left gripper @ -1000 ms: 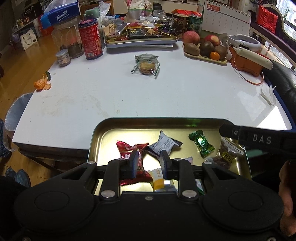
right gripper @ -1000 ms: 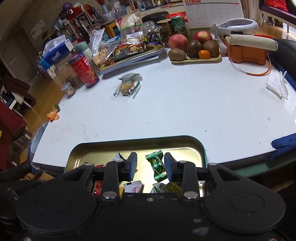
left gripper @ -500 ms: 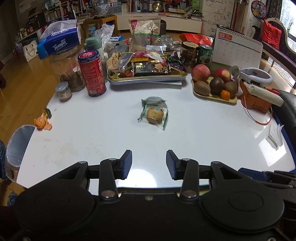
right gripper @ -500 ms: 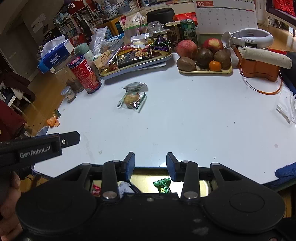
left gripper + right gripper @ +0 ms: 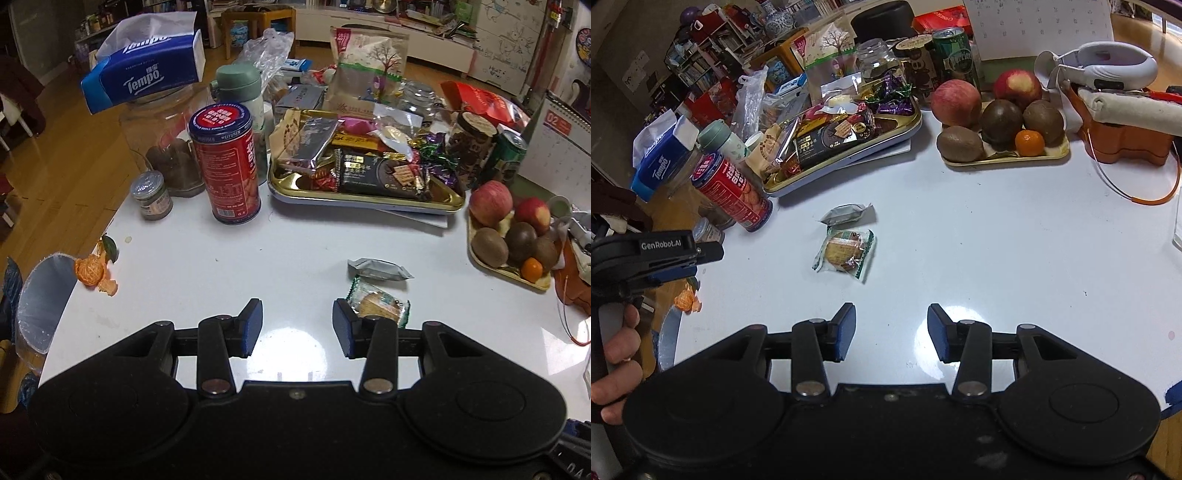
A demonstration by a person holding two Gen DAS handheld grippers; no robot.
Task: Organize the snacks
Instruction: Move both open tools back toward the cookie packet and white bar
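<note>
Two wrapped snacks lie loose on the white table point(image 5: 207, 258) ahead of me. From my left wrist camera, I see the left gripper point(image 5: 297, 326) with its jaws spread and nothing between them, only bare tabletop. A clear-wrapped biscuit point(image 5: 378, 305) lies just beyond the right-hand finger, partly hidden behind it, and a small silver packet point(image 5: 378, 268) lies just past the biscuit. Farther back stands a gold snack tray point(image 5: 365, 197) heaped with wrapped sweets, a red can point(image 5: 227, 166) to its left and a fruit tray point(image 5: 509, 271) to its right. From my right wrist camera, the right gripper point(image 5: 891, 331) is opening its jaws, and again nothing sits between them. Here the biscuit point(image 5: 845, 253) lies well ahead and left of the fingers, with the silver packet point(image 5: 846, 214) just behind it, both apart from the gold tray point(image 5: 912, 123). At the left edge the other gripper point(image 5: 657, 254) comes into view, held in a hand point(image 5: 618, 365); from this angle I cannot tell how its jaws stand.
</note>
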